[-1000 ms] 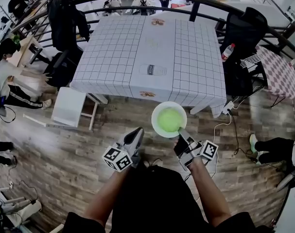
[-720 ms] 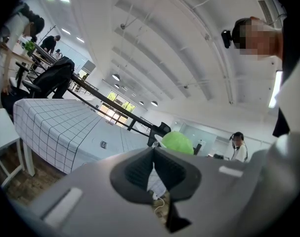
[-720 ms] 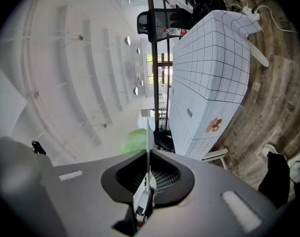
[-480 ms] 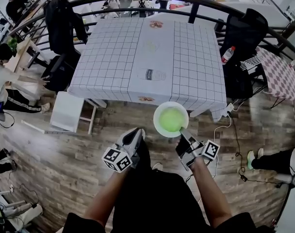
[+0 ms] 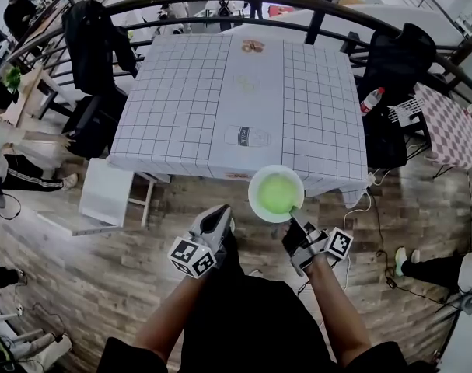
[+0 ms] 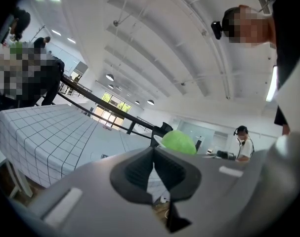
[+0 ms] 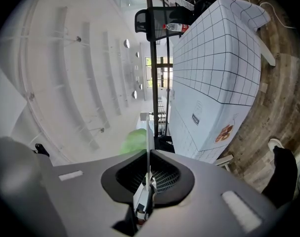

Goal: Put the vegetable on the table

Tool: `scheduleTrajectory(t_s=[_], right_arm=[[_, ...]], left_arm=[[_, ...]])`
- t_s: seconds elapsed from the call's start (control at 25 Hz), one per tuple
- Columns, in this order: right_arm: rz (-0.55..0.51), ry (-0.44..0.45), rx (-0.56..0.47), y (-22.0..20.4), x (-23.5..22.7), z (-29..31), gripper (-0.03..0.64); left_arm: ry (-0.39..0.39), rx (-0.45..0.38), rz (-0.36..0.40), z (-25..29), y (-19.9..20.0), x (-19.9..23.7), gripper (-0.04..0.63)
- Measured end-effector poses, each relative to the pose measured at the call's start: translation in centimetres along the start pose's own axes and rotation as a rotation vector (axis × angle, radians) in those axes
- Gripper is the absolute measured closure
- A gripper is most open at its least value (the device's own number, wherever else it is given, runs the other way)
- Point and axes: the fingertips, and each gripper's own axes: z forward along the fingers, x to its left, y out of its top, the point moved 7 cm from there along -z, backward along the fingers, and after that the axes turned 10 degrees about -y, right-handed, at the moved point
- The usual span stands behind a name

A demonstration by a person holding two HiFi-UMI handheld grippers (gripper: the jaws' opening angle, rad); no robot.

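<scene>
A round green vegetable point(image 5: 276, 192) lies on a white plate point(image 5: 258, 179) held in the air just before the near edge of the table point(image 5: 181, 92) with the checked cloth. My right gripper point(image 5: 293, 213) is shut on the plate's near rim. In the right gripper view the plate point(image 7: 148, 132) shows edge-on between the jaws of that gripper point(image 7: 149, 158), with the vegetable point(image 7: 134, 141) behind it. My left gripper point(image 5: 219, 213) hangs shut and empty to the left of the plate. The left gripper view shows that gripper point(image 6: 153, 154) with its jaws together, and the vegetable point(image 6: 179, 142) beyond.
A white stool point(image 5: 105, 190) stands at the table's near left corner. Chairs draped with black jackets point(image 5: 96, 37) flank the table. A water bottle point(image 5: 371, 100) sits at the right. A curved black railing point(image 5: 313, 26) runs behind. A cable point(image 5: 356, 208) lies on the wood floor.
The person has stepped towards the table. The plate with the vegetable, still in my right gripper, has come up to the table's near edge. The left gripper has kept its place beside it.
</scene>
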Motion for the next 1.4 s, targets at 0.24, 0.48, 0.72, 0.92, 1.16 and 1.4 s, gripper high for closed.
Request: scheduleTrajectory(t_s=[0.24,0.48,0.72,0.92,1.16,1.4], right_arm=[[0.001,0.014,-0.023,2.7,6.4,1.7,0.600],[-0.002,-0.007,-0.040,3.8,2.4,5.8,0.600],[-0.013,-0.025,-0.061,4.7,2.8,9.5,0.597],[0.012,-0.034,-0.083,4.6,2.7,12.3,0.597],[0.026,-0.040,-0.114,4.6,2.9,14.3,0.597],[0.015,-0.061,-0.106,5.2,2.6,15.8,0.597]], left_arm=[[0.046,0.005,0.084,2.2,8.6,-0.1,0.586],[0.048,0.000,0.107,4.3,6.0,5.4,0.586],[0.008,0.000,0.134,6.3,7.7,9.3,0.586],[-0.022,0.041,0.128,7.5,9.0,12.7,0.586],[-0.042,0.056,0.125,7.8,10.1,15.6,0.586],[-0.030,0.047,0.100,7.9,10.3,16.8,0.586]])
